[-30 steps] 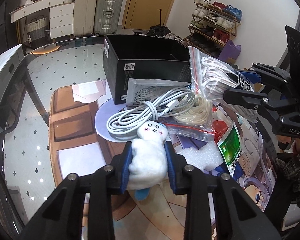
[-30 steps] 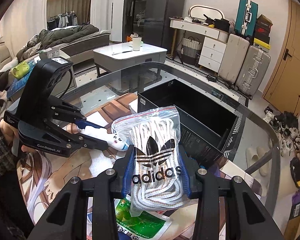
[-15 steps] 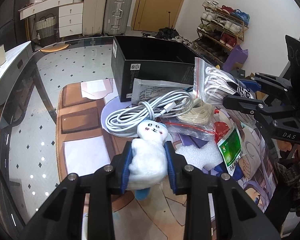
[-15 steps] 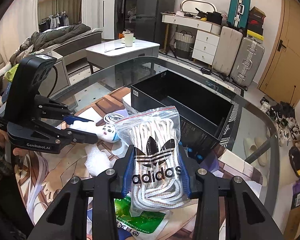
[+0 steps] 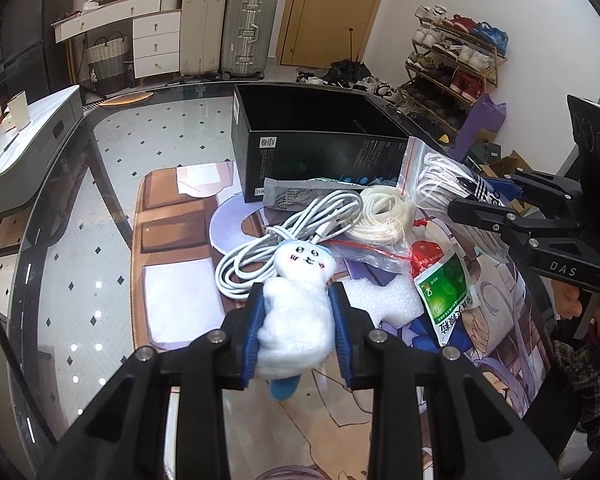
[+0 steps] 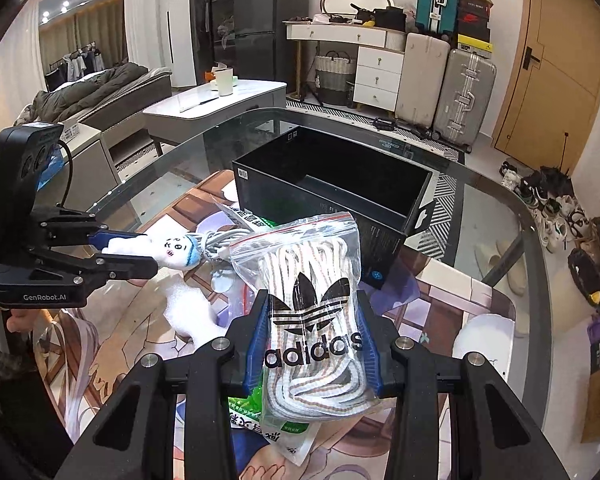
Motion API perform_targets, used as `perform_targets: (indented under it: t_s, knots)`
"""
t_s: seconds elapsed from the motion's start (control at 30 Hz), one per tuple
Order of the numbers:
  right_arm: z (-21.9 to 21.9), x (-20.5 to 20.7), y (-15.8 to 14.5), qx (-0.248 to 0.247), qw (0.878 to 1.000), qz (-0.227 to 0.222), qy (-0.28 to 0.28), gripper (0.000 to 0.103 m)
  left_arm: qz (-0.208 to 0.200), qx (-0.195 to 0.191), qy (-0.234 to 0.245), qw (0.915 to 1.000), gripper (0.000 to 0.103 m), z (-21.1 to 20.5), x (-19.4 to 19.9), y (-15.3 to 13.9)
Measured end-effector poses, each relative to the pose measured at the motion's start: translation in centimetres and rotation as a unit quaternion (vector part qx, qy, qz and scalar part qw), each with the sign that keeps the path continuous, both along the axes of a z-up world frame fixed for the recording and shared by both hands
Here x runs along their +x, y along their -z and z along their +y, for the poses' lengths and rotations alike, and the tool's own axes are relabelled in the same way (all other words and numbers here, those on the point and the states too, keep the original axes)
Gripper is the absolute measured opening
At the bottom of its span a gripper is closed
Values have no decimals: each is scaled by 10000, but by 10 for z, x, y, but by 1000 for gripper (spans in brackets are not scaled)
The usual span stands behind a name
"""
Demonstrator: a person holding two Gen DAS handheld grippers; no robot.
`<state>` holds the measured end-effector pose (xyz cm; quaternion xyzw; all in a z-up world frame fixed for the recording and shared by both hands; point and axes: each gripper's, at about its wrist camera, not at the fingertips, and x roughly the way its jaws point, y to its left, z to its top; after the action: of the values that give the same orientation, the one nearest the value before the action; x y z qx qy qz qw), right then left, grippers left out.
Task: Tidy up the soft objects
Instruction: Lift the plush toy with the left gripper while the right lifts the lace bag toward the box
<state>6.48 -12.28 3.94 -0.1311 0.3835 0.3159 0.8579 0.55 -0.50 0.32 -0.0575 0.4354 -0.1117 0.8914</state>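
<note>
White plush toy (image 5: 296, 312) sits clamped in the left gripper (image 5: 297, 334), lifted above the coiled cable (image 5: 288, 236). Right of it, the right gripper (image 6: 312, 344) squeezes a clear bag of laces (image 6: 312, 304), near the black box (image 6: 332, 184).

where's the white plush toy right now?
Clamped in the left claw, the white plush toy is held above the printed mat, just in front of the white cable coil; the black box sits farther back.
</note>
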Motion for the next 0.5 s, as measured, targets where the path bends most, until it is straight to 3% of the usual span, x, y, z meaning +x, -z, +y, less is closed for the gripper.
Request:
perform_targets:
  t_s: [0.5]
  knots:
    - [-3,-12,-13,54,9999,-122,6,40,-316,218,-67,9992,30,-8,-3,-29]
